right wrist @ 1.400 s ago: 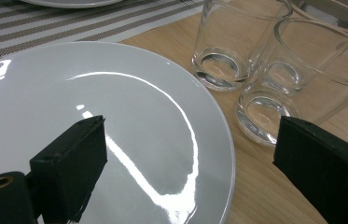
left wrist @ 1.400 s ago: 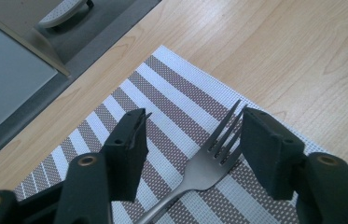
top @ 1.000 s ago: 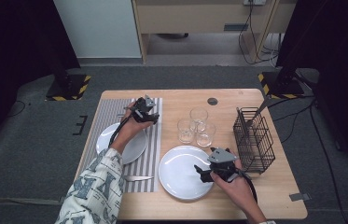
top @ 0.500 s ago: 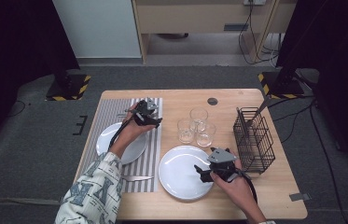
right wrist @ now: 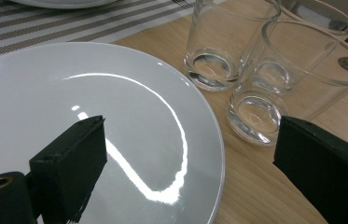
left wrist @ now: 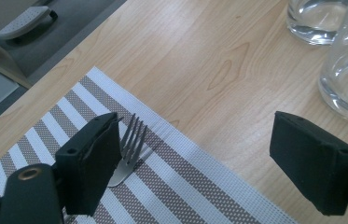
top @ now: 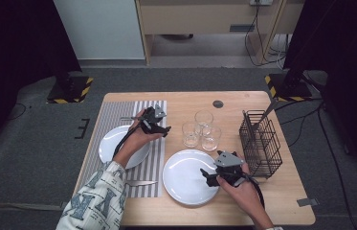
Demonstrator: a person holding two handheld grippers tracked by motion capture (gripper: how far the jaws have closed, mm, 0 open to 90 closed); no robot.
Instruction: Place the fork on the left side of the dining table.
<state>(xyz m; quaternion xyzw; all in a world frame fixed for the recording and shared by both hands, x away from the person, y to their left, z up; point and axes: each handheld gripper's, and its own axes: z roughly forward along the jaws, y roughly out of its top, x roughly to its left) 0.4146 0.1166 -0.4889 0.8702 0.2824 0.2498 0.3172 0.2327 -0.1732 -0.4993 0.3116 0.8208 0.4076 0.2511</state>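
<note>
Left edge of the counter: striped placemat with a white plate on it, knife lying on the mat's near end. Left claw sits over the mat's far right part, just past that plate; jaws have just been opening and now stand spread wide, nothing between them. Fork lies flat on the mat in the left gripper view, tines pointing at the mat's edge, handle hidden behind the left jaw; it's just beside that jaw, can't tell if they touch. Bare wood beyond the mat edge, then glasses at that view's top right. Middle of counter: three empty glasses clustered upright, touching or nearly so. In front of them a second, larger white plate, bare, on the wood. Right claw is low over that plate's right rim, jaws spread, empty; right gripper view looks across the plate toward the glasses. Far right: black wire basket upright near the counter's edge, just beside the right hand.
</note>
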